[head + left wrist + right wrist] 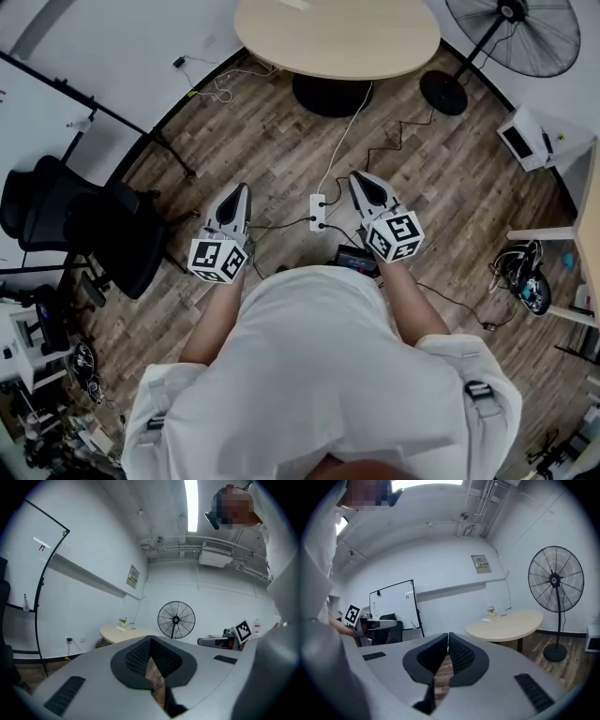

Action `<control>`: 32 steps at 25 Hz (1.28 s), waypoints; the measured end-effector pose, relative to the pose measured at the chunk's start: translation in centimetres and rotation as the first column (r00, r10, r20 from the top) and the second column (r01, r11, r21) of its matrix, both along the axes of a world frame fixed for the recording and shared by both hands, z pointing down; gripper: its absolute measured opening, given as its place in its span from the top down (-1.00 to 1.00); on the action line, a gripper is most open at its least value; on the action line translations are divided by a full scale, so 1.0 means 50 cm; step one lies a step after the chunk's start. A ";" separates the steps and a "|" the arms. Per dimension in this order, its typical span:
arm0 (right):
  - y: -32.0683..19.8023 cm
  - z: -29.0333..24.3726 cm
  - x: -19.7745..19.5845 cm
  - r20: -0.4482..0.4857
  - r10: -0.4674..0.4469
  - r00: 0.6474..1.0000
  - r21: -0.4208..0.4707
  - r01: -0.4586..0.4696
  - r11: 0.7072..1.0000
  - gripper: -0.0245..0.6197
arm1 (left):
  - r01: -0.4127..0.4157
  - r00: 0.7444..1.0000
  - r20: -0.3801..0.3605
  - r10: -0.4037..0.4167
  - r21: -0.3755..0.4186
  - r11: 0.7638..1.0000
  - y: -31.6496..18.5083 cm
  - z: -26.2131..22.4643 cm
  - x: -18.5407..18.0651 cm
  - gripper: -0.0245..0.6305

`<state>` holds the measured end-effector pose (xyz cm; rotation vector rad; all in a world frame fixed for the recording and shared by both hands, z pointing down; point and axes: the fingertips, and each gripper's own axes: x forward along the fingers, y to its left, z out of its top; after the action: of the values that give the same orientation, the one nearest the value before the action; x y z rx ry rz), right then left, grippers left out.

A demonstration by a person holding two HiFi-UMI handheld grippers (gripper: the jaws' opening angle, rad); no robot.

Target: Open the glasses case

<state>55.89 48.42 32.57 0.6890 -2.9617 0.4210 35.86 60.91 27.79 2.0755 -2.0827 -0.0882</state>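
A: Left claw?

B: Left gripper (242,190) is held low in front of the person (319,375), short of the round table (356,47) and over wood floor (281,141). In its own view the jaws are pressed tip to tip with nothing between them. Only floor planks show through the slot behind the tips.

A: Right one?

B: Same. Right gripper (358,180) is level with the left and equally short of the table. Its jaws are closed on each other and it holds nothing. Both point toward the table.

A: The glasses case?

B: Not made out in any view. A small plant (491,610) stands on the far side of the tabletop. A small pale thing (486,619) lies just beside it, too small to identify.

A: What's around the table?

B: A pedestal fan (516,33) stands just beside it on the right gripper's side. A white power strip (318,212) lies on the floor on the table's near side, between the two grippers, and a white cable (345,131) runs from it toward the table's base. A black office chair (84,230) sits well apart from the table on the left gripper's side. A whiteboard (391,604) stands on the same side, near the wall.
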 end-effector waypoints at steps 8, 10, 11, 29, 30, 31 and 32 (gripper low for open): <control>-0.050 0.005 0.035 0.016 -0.007 1.000 0.037 0.006 0.999 0.84 | 0.056 0.998 -0.033 -0.055 0.004 0.998 0.014 0.018 -0.002 0.89; -0.051 0.013 0.035 0.005 -0.026 1.000 0.048 0.026 0.999 0.84 | 0.072 0.996 -0.044 -0.072 0.003 0.997 0.020 0.029 -0.003 0.89; -0.051 0.020 0.034 0.002 -0.035 0.999 0.045 0.035 0.998 0.84 | 0.083 0.995 -0.051 -0.083 -0.003 0.997 0.022 0.036 -0.004 0.89; -0.166 0.074 -0.203 -0.097 0.017 0.995 0.027 -0.015 1.000 0.84 | 0.016 0.990 -0.139 -0.013 0.021 1.000 -0.127 0.107 -0.250 0.89; -0.181 0.068 -0.227 -0.101 0.024 0.995 0.031 -0.021 0.999 0.84 | 0.003 0.990 -0.138 0.001 0.029 1.000 -0.145 0.101 -0.275 0.89; -0.195 0.061 -0.253 -0.104 0.031 0.994 0.034 -0.027 0.999 0.84 | -0.012 0.991 -0.135 0.017 0.037 0.999 -0.162 0.093 -0.301 0.89; -0.209 0.051 -0.281 -0.104 0.036 0.994 0.035 -0.032 0.999 0.84 | -0.028 0.991 -0.130 0.033 0.043 0.999 -0.177 0.085 -0.328 0.89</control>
<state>41.86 37.98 35.14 0.7422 -2.8686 0.3281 19.47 52.04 32.06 2.0643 -1.9880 -0.2581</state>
